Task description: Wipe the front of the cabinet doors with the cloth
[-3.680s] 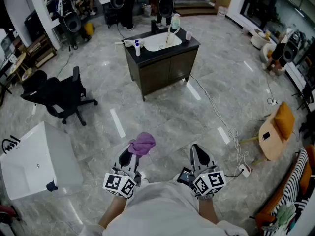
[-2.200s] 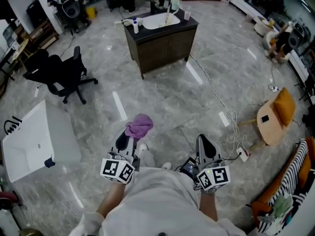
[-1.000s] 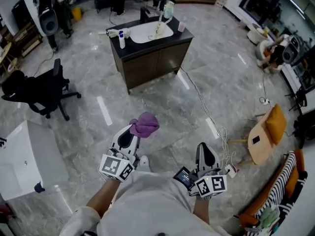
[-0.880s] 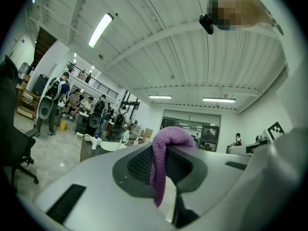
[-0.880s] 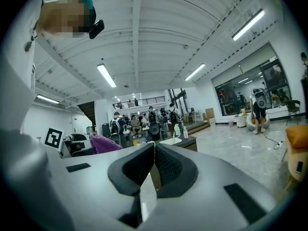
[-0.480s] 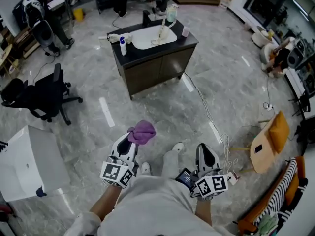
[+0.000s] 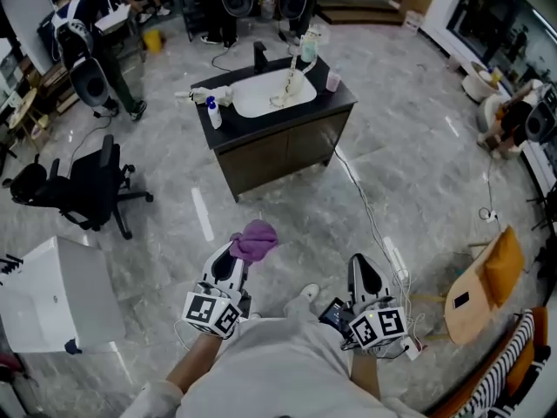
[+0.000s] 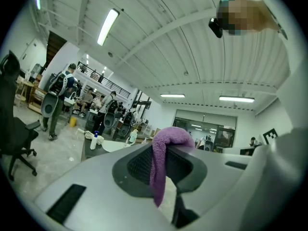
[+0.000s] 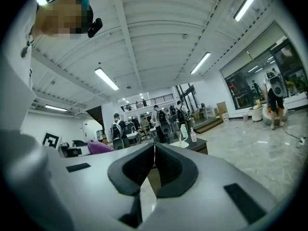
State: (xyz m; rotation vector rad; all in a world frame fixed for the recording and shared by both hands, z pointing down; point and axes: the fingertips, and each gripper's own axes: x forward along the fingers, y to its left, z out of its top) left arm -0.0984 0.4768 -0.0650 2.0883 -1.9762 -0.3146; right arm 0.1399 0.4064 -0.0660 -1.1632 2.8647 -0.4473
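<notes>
Cloth [image 7: 254, 240], purple and bunched into a soft lump, is clamped at the tips of the left gripper [image 7: 231, 259]. In the left gripper view one fold hangs down between the dark pads [image 8: 137, 165]. The right gripper [image 7: 362, 266] has its jaws pressed together, with nothing between them. Both are held low in front of the person, well apart from the dark vanity, whose two brown cabinet doors [image 7: 283, 152] face them across the grey marble floor [image 7: 287, 212]. A white basin [image 7: 272, 92] and a spray bottle [image 7: 212, 111] sit on its black top.
</notes>
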